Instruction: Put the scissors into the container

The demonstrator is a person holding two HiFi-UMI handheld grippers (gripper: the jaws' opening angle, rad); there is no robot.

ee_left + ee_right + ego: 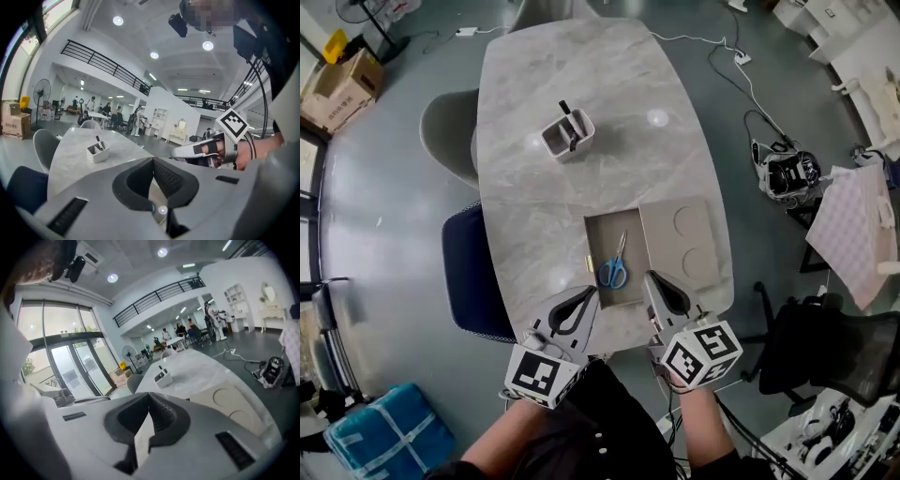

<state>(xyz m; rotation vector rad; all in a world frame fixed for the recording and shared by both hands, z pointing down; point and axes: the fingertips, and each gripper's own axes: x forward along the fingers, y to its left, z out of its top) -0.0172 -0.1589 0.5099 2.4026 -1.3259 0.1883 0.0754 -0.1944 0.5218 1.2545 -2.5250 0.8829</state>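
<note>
The scissors [615, 265], blue-handled, lie in a shallow open box [598, 234] set near the table's front edge. A small white container [567, 135] holding a black pen stands further back on the marble table [581, 75]. My left gripper [592, 292] sits just in front of the box's near left corner, jaws shut and empty. My right gripper [650, 277] is at the box's near right corner, jaws also shut with nothing between them. The container [98, 151] shows in the left gripper view and the container [163, 376] in the right gripper view; the scissors are hidden in both.
The box's lid [680, 239], with two round recesses, lies right of the box. A grey chair [445, 127] and a dark blue chair [467, 272] stand at the table's left side. A black office chair [825, 356] and floor cables [750, 94] are on the right.
</note>
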